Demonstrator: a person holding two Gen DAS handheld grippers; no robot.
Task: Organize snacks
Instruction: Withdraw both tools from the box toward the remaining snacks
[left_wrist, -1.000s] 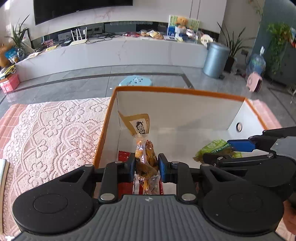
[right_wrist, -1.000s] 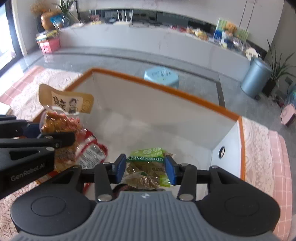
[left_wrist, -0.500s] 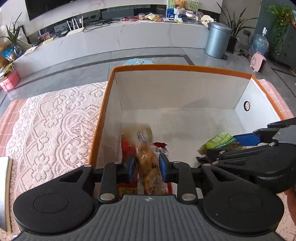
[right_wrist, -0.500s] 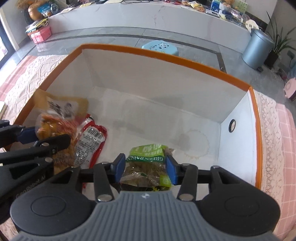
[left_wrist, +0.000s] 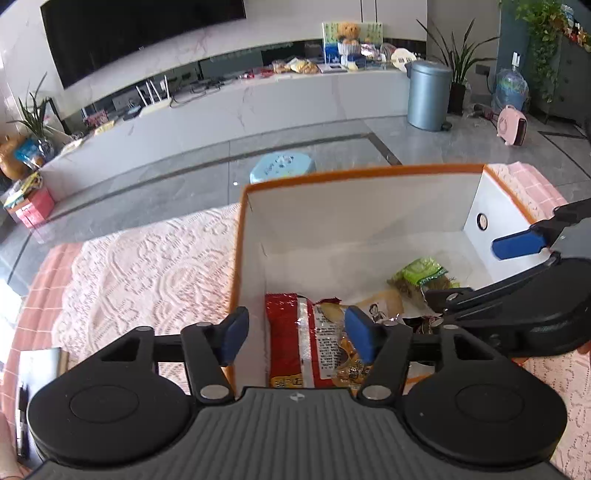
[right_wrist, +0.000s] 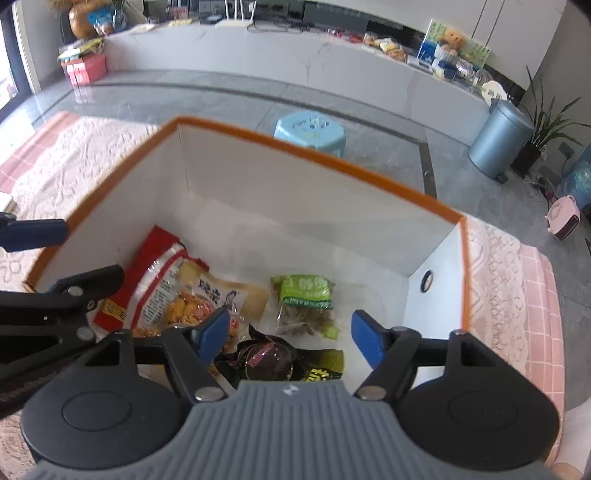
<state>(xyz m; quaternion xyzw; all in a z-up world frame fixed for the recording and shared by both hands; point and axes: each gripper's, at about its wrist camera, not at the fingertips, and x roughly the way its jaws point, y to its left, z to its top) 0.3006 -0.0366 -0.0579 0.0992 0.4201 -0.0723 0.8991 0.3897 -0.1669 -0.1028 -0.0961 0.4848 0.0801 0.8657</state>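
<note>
Now both grippers, L (left_wrist: 295, 334) & R (right_wrist: 284, 334), just opened wide, empty, over box (right_wrist: 314, 147).

Table under a pink checked cloth with a cream lace overlay (left_wrist: 147, 266), white open-topped box with orange rim (left_wrist: 354, 171) standing on the lace.

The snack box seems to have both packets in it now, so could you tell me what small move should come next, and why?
Probably lift both tools clear of the box. The left tool and right tool have just opened; the yellow packet and green packet lie free on its floor.
</note>
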